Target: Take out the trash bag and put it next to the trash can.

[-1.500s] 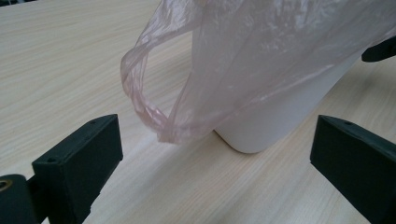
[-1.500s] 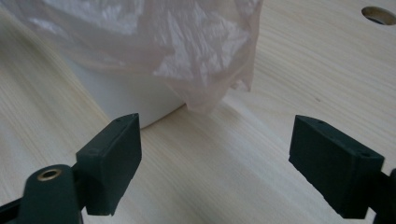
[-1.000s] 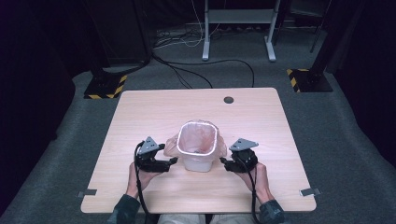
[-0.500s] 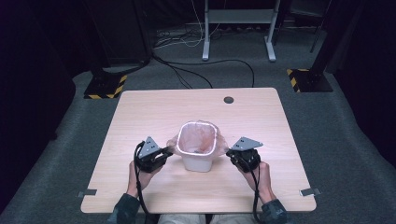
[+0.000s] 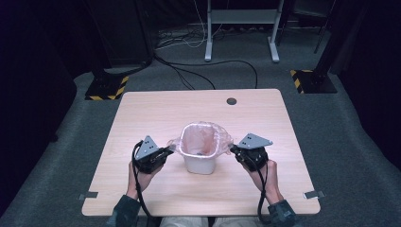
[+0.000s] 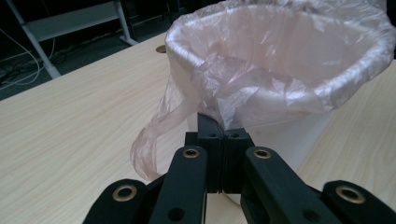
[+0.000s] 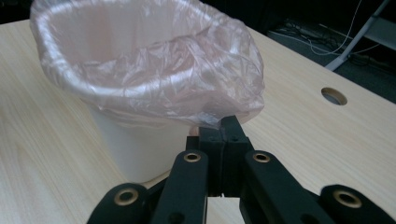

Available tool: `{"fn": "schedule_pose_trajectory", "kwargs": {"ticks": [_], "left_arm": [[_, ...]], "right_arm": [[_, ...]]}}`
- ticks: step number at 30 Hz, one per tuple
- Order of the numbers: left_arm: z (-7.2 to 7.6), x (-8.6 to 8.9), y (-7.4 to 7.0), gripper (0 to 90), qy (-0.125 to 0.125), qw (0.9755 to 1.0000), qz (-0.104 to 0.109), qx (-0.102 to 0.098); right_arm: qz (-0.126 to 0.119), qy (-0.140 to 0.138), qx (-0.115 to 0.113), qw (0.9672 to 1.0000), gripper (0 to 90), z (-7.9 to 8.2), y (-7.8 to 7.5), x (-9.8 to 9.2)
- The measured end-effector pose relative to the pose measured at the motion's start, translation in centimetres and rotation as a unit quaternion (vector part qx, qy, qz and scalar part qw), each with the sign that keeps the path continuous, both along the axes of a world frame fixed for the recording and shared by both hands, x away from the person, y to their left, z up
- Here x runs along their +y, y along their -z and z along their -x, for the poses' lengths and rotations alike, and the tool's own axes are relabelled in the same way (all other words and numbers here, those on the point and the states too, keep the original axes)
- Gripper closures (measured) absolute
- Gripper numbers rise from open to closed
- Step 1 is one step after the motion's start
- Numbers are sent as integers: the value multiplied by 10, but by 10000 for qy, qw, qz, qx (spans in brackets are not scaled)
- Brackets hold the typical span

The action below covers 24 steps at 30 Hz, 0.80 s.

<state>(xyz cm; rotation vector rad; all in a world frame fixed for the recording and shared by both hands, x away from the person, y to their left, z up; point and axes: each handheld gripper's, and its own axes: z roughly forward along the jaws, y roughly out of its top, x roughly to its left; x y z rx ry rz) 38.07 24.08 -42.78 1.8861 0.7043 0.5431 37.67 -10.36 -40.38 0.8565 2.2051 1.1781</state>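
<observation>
Dark carpeted floor point(image 5: 359, 156) surrounds a light wooden table point(image 5: 142, 118), with black cables point(image 5: 189, 78) and the grey legs of a stand point(image 5: 239, 33) lying beyond its far edge. Yellow-and-black striped feet point(image 5: 106, 90) stand on the floor off both far corners. A round cable hole point(image 5: 231, 101) is set in the tabletop near the far edge.

Left side: the left gripper point(image 5: 166, 152) is held in the person's left hand point(image 5: 142, 172), just beside the bin, with a grey three-cornered plate on top. Its jaws have just been closing and now stand together, clamped on the loose overhang of the pink bag point(image 6: 233, 109) below the rim. In the left gripper view a slack loop of the same bag droops down at the left of the jaws toward the tabletop.

Centre: a small white bin point(image 5: 199, 163) stands upright on the table, nearer the person's edge than the far one, between the two grippers. The pink bag point(image 5: 201, 137) lines it and is folded out over the rim all round.

Right side: the right gripper point(image 5: 233, 150) is held in the person's right hand point(image 5: 269, 177), just beside the bin on the opposite side. Its jaws have likewise just been closing and are together, pinching the bag's overhang point(image 7: 205, 116) under the rim. The bin wall point(image 7: 135, 144) shows bare and white beneath the plastic.
</observation>
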Motion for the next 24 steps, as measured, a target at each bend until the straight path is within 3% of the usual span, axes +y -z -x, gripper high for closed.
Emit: {"fn": "schedule_pose_trajectory", "kwargs": {"ticks": [11,24], "left_arm": [[5,-9,-20,895,208,9996,5,-202],[9,-19,-35,895,452,9984,12,-327]], "right_arm": [[32,-38,-307,9995,900,5,-25,7],[38,-185,-419,9989,900,8,-41,16]]}}
